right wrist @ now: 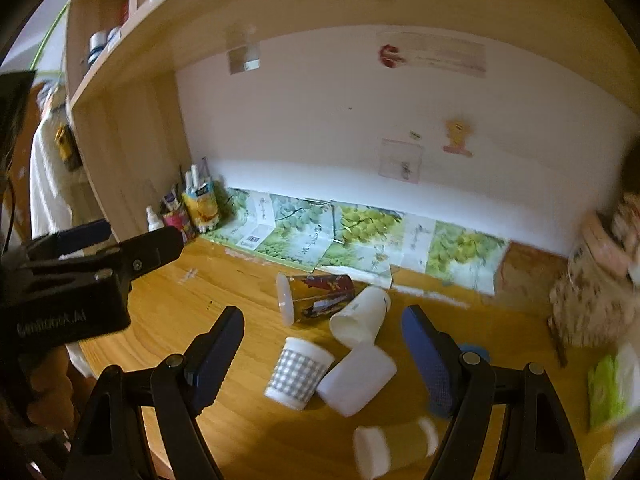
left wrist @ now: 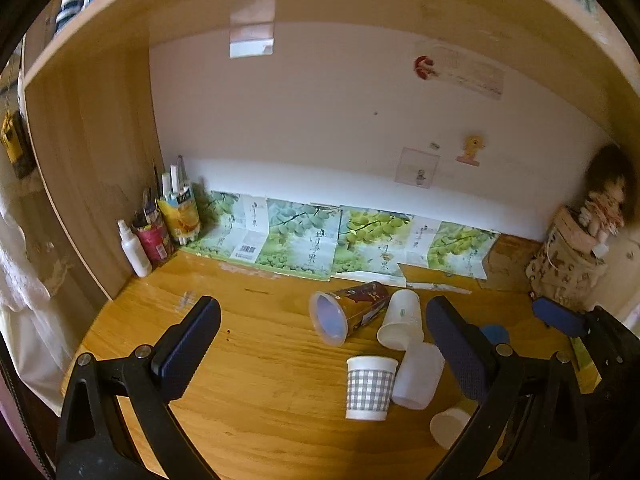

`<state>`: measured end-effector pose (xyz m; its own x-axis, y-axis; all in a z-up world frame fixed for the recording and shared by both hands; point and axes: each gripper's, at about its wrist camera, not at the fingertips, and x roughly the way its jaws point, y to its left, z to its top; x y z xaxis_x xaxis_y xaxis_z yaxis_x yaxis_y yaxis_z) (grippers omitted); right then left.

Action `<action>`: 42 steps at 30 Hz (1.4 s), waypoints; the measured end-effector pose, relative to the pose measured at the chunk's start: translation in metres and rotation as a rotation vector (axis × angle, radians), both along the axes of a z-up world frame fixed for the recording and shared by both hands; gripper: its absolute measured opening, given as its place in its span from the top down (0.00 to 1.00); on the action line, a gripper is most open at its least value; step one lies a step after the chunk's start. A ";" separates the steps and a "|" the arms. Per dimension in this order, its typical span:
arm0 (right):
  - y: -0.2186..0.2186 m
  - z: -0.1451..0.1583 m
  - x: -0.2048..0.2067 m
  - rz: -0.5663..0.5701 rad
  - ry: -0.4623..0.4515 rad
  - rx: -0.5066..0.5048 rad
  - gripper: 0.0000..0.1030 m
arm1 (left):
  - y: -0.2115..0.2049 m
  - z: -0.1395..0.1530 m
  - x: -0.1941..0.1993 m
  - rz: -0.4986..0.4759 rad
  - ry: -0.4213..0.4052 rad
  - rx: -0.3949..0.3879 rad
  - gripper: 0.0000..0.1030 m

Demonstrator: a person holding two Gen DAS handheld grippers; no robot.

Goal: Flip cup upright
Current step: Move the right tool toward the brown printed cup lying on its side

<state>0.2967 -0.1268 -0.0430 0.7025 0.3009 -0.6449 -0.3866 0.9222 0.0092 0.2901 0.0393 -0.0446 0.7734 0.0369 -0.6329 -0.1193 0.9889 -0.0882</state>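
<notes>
Several cups sit on the wooden desk (left wrist: 248, 368). A grey-checked cup (left wrist: 370, 388) (right wrist: 300, 378) stands upright. A printed clear cup (left wrist: 348, 312) (right wrist: 316, 294), a white paper cup (left wrist: 402, 320) (right wrist: 360, 316), a frosted white cup (left wrist: 418, 376) (right wrist: 356, 378) and a tan-banded cup (right wrist: 394, 446) lie on their sides. My left gripper (left wrist: 324, 328) is open and empty above the desk, the cups between its fingers; it also shows in the right wrist view (right wrist: 132, 236). My right gripper (right wrist: 324, 344) is open and empty, over the cups.
Pen holders and a spray bottle (left wrist: 134, 248) stand in the back left corner. Grape-print sheets (left wrist: 320, 240) lean on the back wall. A doll on a patterned bag (left wrist: 572, 264) is at the right. A blue lid (left wrist: 494, 334) lies near the cups. A shelf runs overhead.
</notes>
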 end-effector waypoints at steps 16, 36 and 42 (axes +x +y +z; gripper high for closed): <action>0.028 -0.038 0.096 0.531 -0.086 -0.257 0.21 | 0.014 -0.047 0.068 0.133 0.178 -0.190 0.01; 0.084 -0.110 0.158 0.941 -0.046 -0.507 0.21 | 0.049 -0.084 0.071 0.304 0.287 -0.178 0.01; 0.097 -0.131 0.163 1.023 0.004 -0.564 0.21 | 0.052 -0.091 0.071 0.316 0.312 -0.174 0.01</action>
